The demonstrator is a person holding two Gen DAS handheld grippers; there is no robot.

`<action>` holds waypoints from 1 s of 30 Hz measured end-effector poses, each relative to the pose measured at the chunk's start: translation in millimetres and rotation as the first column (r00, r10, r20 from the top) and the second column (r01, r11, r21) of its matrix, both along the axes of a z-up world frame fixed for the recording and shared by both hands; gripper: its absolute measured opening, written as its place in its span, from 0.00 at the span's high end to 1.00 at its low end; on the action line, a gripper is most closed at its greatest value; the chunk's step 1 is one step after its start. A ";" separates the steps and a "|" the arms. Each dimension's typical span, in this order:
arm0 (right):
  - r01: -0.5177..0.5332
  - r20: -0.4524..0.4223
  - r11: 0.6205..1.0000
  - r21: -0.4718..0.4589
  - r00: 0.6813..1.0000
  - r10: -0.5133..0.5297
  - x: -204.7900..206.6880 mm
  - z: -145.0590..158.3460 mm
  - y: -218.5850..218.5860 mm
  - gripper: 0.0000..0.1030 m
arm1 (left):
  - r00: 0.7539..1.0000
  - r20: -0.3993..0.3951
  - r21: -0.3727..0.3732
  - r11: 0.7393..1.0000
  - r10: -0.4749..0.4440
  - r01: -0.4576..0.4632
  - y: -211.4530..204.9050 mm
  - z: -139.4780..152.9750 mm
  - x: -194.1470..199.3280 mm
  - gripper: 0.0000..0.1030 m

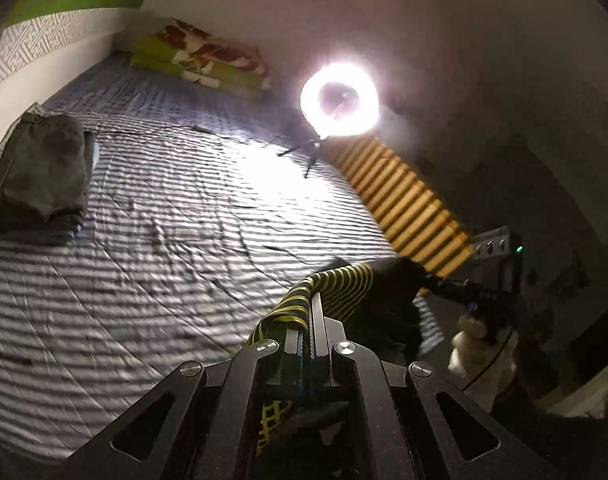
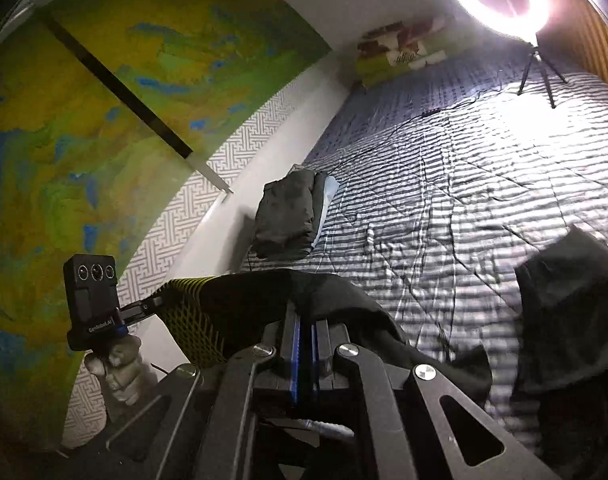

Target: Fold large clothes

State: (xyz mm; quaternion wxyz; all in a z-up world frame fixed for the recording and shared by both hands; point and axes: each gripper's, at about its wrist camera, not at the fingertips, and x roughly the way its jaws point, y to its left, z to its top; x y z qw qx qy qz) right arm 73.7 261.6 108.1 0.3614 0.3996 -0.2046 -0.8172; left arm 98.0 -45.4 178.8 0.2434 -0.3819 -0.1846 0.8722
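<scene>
A large black garment with a yellow-striped panel (image 1: 343, 284) hangs in the air over the bed, stretched between both grippers. My left gripper (image 1: 316, 296) is shut on its striped edge, and cloth drapes over the fingertips. My right gripper (image 2: 304, 310) is shut on the black part of the garment (image 2: 264, 292). In the right wrist view the left gripper (image 2: 150, 305) shows at the left, pinching the striped end, with a gloved hand (image 2: 120, 368) under it. More black cloth (image 2: 575, 304) hangs at the right.
The striped quilt on the bed (image 1: 164, 240) lies wrinkled below. A folded stack of dark clothes (image 1: 40, 172) sits by the wall. A ring light on a tripod (image 1: 339, 98) stands on the bed, its cable (image 2: 403, 120) crossing the quilt. Pillows (image 1: 200, 56) lie at the far end.
</scene>
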 end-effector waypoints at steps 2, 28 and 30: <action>0.022 -0.028 0.999 0.041 0.999 -0.021 -23.4 3.4 -7.4 0.96 | 1.000 0.015 0.003 1.000 0.008 -0.008 -5.9 -3.2 -26.9 0.99; -0.081 -0.115 0.996 0.047 0.990 0.086 -66.5 44.3 -79.4 0.96 | 0.984 -0.103 -0.048 0.987 0.145 -0.151 -60.9 60.7 -47.1 0.99; -0.077 -0.050 0.994 0.082 0.995 0.082 -95.1 8.9 -94.8 0.96 | 0.983 -0.020 -0.084 0.979 0.183 -0.184 -70.7 20.5 -79.3 0.99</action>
